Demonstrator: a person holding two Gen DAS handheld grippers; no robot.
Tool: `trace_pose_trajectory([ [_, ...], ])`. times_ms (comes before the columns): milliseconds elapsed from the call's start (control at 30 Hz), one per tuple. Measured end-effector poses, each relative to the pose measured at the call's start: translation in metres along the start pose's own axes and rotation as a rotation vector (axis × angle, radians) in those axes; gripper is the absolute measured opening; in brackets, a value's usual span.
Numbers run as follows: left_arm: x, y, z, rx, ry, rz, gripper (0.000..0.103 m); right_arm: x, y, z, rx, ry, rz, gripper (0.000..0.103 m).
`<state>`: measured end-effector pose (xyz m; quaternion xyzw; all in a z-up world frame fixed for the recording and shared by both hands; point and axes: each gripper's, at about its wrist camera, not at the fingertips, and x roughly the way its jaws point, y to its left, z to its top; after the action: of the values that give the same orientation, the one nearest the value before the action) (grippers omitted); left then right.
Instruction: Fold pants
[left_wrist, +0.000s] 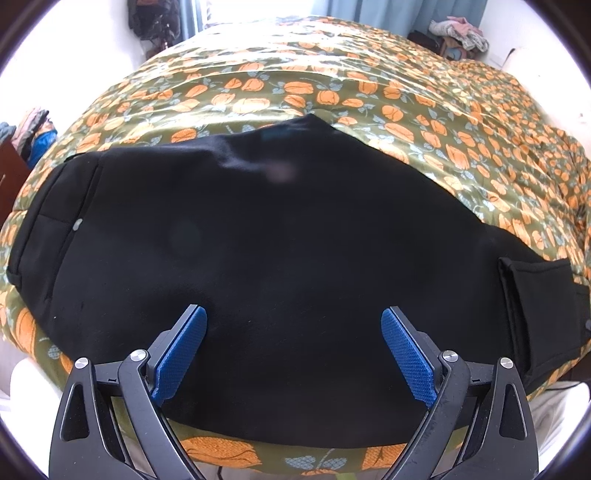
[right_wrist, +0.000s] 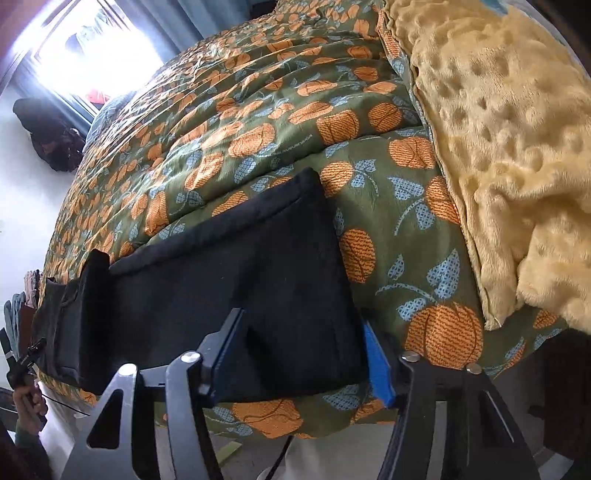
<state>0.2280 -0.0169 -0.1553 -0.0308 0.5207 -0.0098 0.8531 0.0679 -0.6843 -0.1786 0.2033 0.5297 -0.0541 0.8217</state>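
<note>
Left hand-held gripper (left_wrist: 294, 314) first: its blue pads (left_wrist: 406, 354) stand wide apart, nothing between them, hovering over the near part of the black pants (left_wrist: 258, 229). Those pants lie flat across the bed directly ahead of the fingers, stretching from far left to far right, a folded end (left_wrist: 532, 291) off to the right of the gripper. Under them is a green quilt (left_wrist: 332, 85) printed with orange pumpkins and pale blue leaves, covering the whole bed beyond the gripper. Farther off, ahead and up, pale blue curtains (left_wrist: 406, 14) hang, with a heap of clothes (left_wrist: 461, 33) to the upper right and dark things hanging (left_wrist: 155, 26) to the upper left against a white wall.

Over to the right wrist view: the right hand-held gripper (right_wrist: 303, 343) sits half open, straddling the end of the pants (right_wrist: 240, 266) at the bed's near edge, with the cloth between the fingers; whether the pads actually press on it, I cannot tell. Same pumpkin quilt (right_wrist: 388, 206) just beyond and to the right of the fingers. Further right lies a fluffy yellow blanket (right_wrist: 517, 147), dimpled all over. Far ahead to the upper left, a bright window (right_wrist: 96, 44). Low at the far left, a hand (right_wrist: 27, 402) grips the other tool.
</note>
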Motion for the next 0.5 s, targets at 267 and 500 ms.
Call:
trace_pose_trajectory([
  [267,0.0,-0.004,0.0,0.008,0.0,0.002,0.096,-0.003,0.011,-0.006,-0.038,0.031,0.001,0.029],
  [500,0.001,0.003,-0.002,-0.012,-0.002,0.005,0.096,-0.042,0.041,-0.009,0.013,-0.065,0.178,0.025],
])
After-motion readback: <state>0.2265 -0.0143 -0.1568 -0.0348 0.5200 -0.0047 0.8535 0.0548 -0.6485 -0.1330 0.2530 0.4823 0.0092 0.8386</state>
